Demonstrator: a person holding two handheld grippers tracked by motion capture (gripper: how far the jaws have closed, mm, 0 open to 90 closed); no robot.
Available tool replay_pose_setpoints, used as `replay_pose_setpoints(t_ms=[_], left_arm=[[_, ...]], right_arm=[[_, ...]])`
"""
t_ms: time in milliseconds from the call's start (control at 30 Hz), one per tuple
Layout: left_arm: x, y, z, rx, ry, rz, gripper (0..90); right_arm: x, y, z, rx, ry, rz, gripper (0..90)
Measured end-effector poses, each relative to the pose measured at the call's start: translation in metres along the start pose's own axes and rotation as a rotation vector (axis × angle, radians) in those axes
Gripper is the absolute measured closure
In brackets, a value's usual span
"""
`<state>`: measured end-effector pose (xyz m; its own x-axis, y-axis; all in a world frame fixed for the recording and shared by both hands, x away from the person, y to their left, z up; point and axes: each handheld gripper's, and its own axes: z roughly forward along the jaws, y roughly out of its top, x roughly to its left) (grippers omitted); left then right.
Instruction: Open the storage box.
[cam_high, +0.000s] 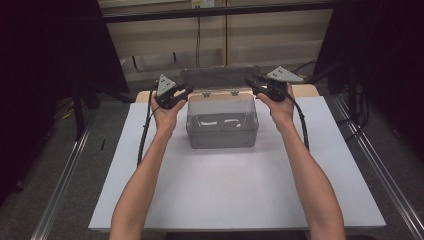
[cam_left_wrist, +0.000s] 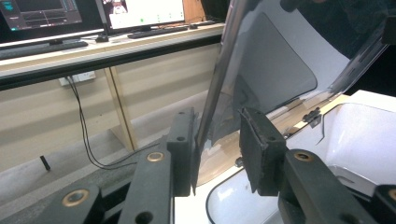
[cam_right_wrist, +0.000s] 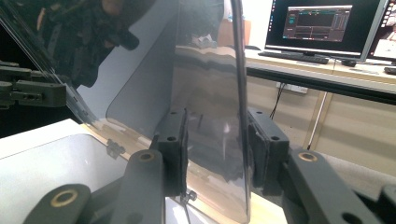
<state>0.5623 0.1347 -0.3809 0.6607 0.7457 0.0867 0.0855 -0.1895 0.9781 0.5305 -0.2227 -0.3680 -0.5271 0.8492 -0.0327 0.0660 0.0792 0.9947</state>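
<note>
A clear plastic box (cam_high: 222, 125) stands at the far middle of the white table top (cam_high: 225, 195), its hinged lid (cam_high: 220, 77) raised upright behind it. My left gripper (cam_high: 187, 92) grips the lid's left edge. In the left gripper view the lid's rim (cam_left_wrist: 219, 93) runs up between the two pads, with the gripper (cam_left_wrist: 217, 149) shut on it above the box's open mouth (cam_left_wrist: 355, 135). My right gripper (cam_high: 250, 82) holds the lid's right edge. The right gripper view shows the tinted lid (cam_right_wrist: 205, 70) clamped between both pads of the gripper (cam_right_wrist: 215, 149).
Two hinges (cam_high: 206, 93) join lid and box at the back. Beyond the table runs a wooden bench with monitors (cam_right_wrist: 322, 25) and a keyboard (cam_left_wrist: 161, 31). Metal rails (cam_high: 65, 175) flank the table. Cables trail from both grippers along the forearms.
</note>
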Motion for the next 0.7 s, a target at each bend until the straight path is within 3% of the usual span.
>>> replay_pose_setpoints(t_ms=[400, 633, 700], left_arm=[[0.004, -0.003, 0.013, 0.012, 0.0, -0.004, 67.2], [0.005, -0.005, 0.015, 0.01, 0.004, -0.027, 68.7], [0.007, -0.005, 0.015, 0.016, 0.004, -0.004, 68.7]], right_arm=[[-0.008, -0.002, 0.007, 0.003, -0.003, 0.025, 66.7], [-0.011, -0.004, 0.009, 0.009, -0.008, 0.045, 69.2], [-0.013, -0.005, 0.01, 0.009, -0.011, 0.05, 69.7]])
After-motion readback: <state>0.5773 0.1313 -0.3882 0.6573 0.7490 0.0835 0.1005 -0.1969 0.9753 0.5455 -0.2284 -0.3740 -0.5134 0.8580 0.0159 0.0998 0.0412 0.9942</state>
